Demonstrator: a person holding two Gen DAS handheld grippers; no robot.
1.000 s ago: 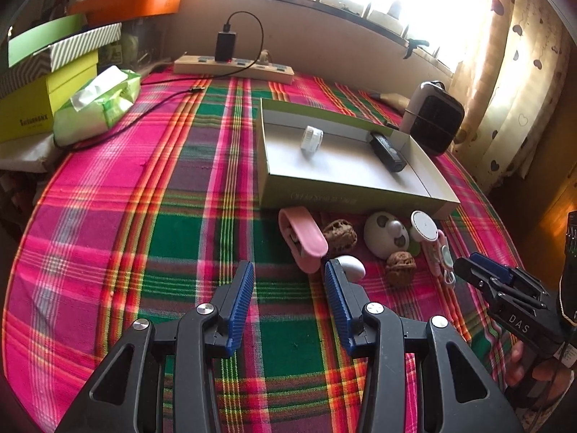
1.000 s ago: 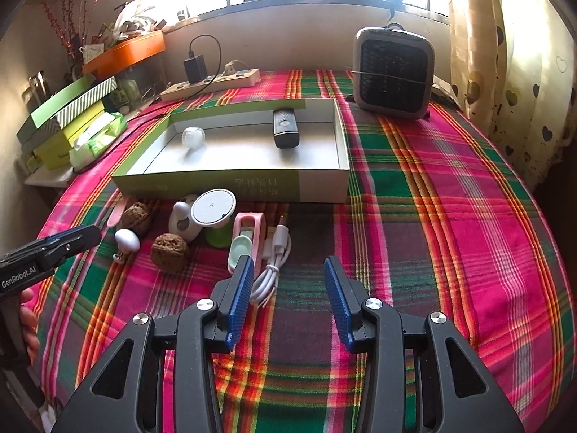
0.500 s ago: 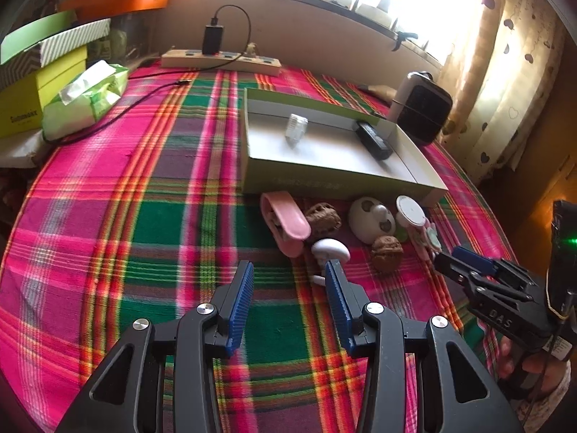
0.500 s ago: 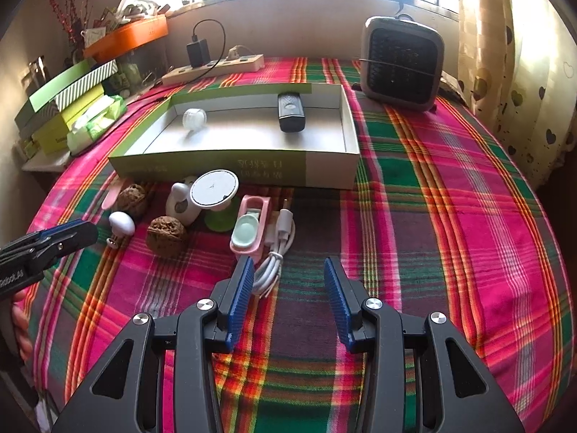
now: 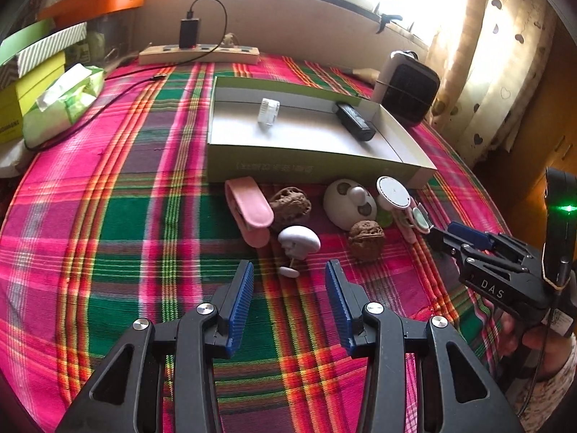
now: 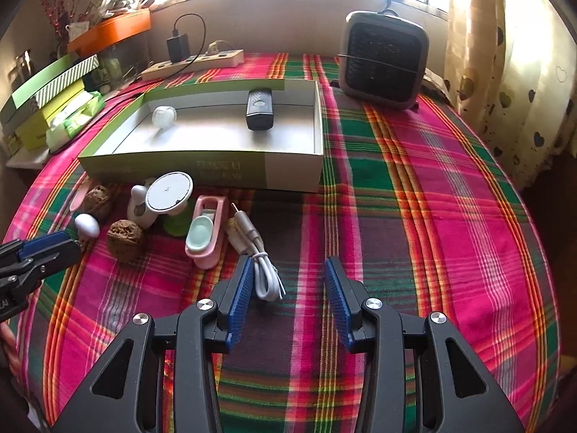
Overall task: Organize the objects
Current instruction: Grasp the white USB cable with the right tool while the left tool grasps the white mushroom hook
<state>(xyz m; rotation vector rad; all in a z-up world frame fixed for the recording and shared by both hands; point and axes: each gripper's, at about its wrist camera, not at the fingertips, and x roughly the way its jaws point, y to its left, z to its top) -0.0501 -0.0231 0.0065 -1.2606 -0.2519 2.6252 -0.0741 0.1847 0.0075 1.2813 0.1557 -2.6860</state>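
A shallow green-sided box (image 5: 317, 171) (image 6: 202, 169) on the plaid cloth holds a white cap (image 5: 268, 111) (image 6: 164, 116) and a black device (image 5: 355, 121) (image 6: 259, 110). In front of it lie a pink clip (image 5: 249, 209), two walnuts (image 5: 291, 205) (image 5: 366, 240), a white mushroom-shaped piece (image 5: 299, 241), a white egg-shaped thing (image 5: 348, 204), a round white disc (image 6: 169, 192), a pink holder (image 6: 207, 229) and a white cable (image 6: 265, 276). My left gripper (image 5: 288, 270) stands open just short of the mushroom piece. My right gripper (image 6: 286, 269) is open, the cable by its left finger.
A grey heater (image 6: 384, 59) stands at the back right. A power strip (image 6: 193, 63) with a charger lies along the wall. Stacked green boxes (image 5: 32, 72) and a tissue pack (image 5: 63, 103) sit at the left. A curtain (image 6: 512, 72) hangs at the right.
In the left wrist view the small objects have shifted left and a little closer, so the mushroom piece now sits between the finger lines. The right wrist view has drawn slightly nearer the cable.
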